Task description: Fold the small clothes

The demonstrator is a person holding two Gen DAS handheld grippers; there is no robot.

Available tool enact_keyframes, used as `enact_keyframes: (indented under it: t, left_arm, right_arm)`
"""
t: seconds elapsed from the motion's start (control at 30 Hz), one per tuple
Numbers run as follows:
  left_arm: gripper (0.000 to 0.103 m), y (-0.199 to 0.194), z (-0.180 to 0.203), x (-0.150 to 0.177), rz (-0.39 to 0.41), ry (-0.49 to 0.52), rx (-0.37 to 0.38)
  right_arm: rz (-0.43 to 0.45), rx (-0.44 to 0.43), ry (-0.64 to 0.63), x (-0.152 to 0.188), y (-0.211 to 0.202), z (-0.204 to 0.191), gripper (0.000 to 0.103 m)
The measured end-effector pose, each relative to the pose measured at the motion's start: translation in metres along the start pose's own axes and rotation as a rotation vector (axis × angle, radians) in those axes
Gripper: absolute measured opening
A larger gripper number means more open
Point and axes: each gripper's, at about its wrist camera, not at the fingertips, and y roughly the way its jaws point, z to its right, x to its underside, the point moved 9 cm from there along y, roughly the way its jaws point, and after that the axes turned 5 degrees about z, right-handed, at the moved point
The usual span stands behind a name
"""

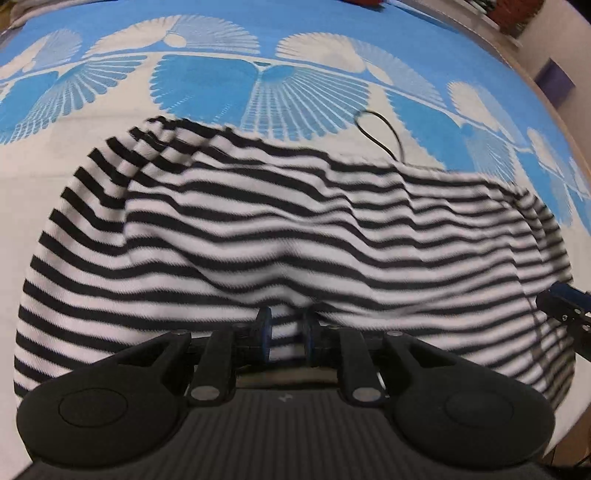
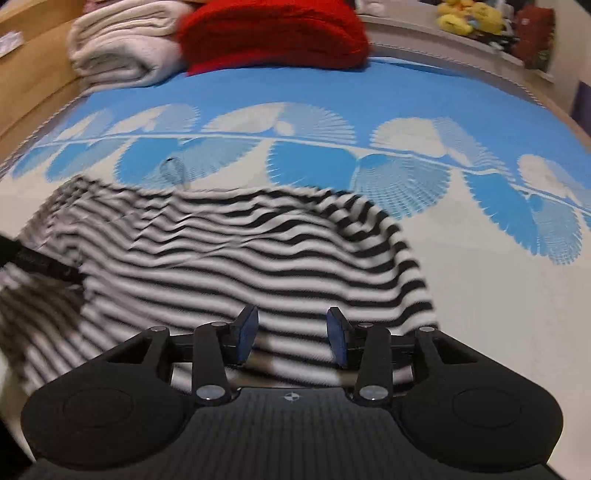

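Observation:
A black-and-white striped garment [image 1: 295, 229] lies on the blue-and-white patterned bedspread [image 1: 207, 85]. My left gripper [image 1: 287, 338] is narrowed on the garment's near edge, with a striped fold between its blue pads. The garment also shows in the right wrist view [image 2: 240, 258]. My right gripper [image 2: 291, 338] is open just above the garment's near right part, its blue pads apart with fabric beneath them. The right gripper's tip shows at the right edge of the left wrist view [image 1: 565, 306].
A thin black cord [image 1: 384, 133] lies on the bedspread beyond the garment. A folded white blanket [image 2: 118, 44] and a red blanket [image 2: 273, 33] sit at the far end of the bed. Yellow soft toys [image 2: 469, 16] rest on a ledge at the back right.

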Motion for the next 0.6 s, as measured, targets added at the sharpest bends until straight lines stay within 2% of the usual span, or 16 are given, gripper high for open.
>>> enact_keyframes:
  t: [0.07, 0.2, 0.37, 0.47, 0.6]
  left_arm:
    - [0.019, 0.003, -0.006, -0.004, -0.007, -0.032, 0.006]
    - [0.019, 0.003, -0.028, -0.012, -0.008, -0.098, 0.004]
    - [0.019, -0.005, -0.063, -0.027, 0.038, -0.151, -0.054]
    - [0.013, 0.003, -0.072, -0.027, 0.017, -0.152, -0.059]
    - [0.013, -0.005, -0.076, -0.029, 0.031, -0.176, -0.052]
  right_arm:
    - [-0.033, 0.038, -0.002, 0.000, 0.015, 0.005, 0.043]
    - [-0.123, 0.171, -0.045, 0.008, 0.046, 0.024, 0.043]
    - [-0.112, 0.204, -0.023, 0.003, 0.056, 0.036, 0.049]
    - [-0.103, 0.216, -0.032, 0.001, 0.058, 0.039, 0.051]
    - [-0.096, 0.229, -0.005, -0.001, 0.058, 0.047, 0.052]
